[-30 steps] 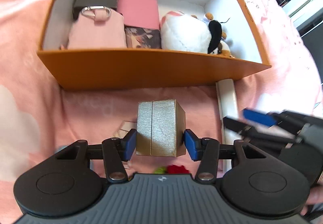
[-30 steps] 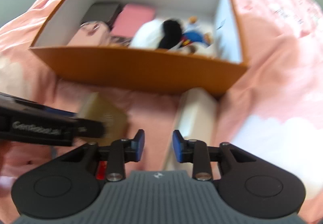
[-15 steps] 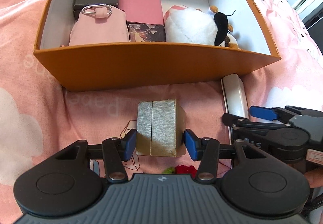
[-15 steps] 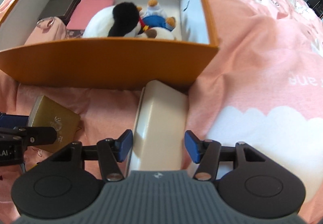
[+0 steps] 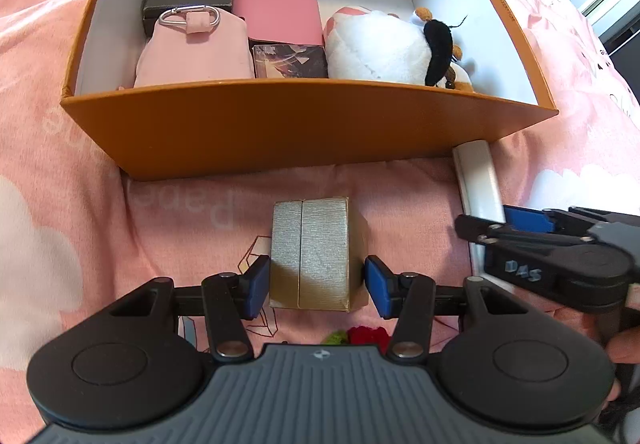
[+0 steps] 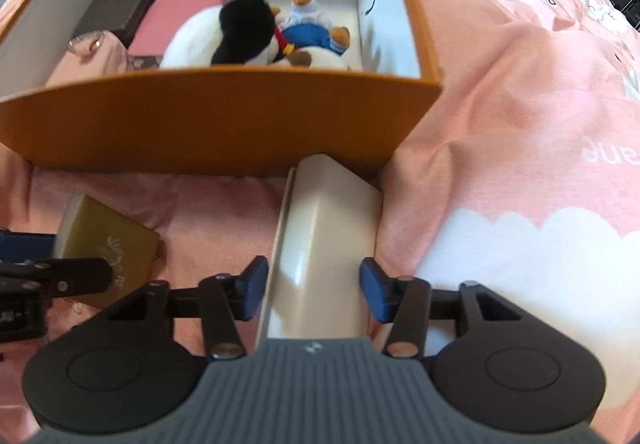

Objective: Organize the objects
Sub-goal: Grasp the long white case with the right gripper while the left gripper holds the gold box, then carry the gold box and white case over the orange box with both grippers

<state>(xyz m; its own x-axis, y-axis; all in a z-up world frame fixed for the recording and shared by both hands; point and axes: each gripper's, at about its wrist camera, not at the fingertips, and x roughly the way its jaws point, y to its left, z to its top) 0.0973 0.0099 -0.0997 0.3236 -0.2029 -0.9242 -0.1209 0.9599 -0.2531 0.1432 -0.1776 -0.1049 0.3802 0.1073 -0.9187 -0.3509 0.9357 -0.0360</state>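
Left wrist view: the left gripper [image 5: 314, 280] is clamped on a small gold box [image 5: 310, 256] standing on the pink bedspread [image 5: 60, 228], both blue pads pressed to its sides. At twelve o'clock sits the orange box [image 5: 280, 124], already holding a pink pouch [image 5: 194, 48], a plush toy [image 5: 376, 48] and a few small cases. At three o'clock, the right gripper [image 6: 312, 290] straddles a cream case [image 6: 326, 244] lying against the orange box's corner; its jaws have just been closing, with the left pad at the case's side and a sliver of gap on the right.
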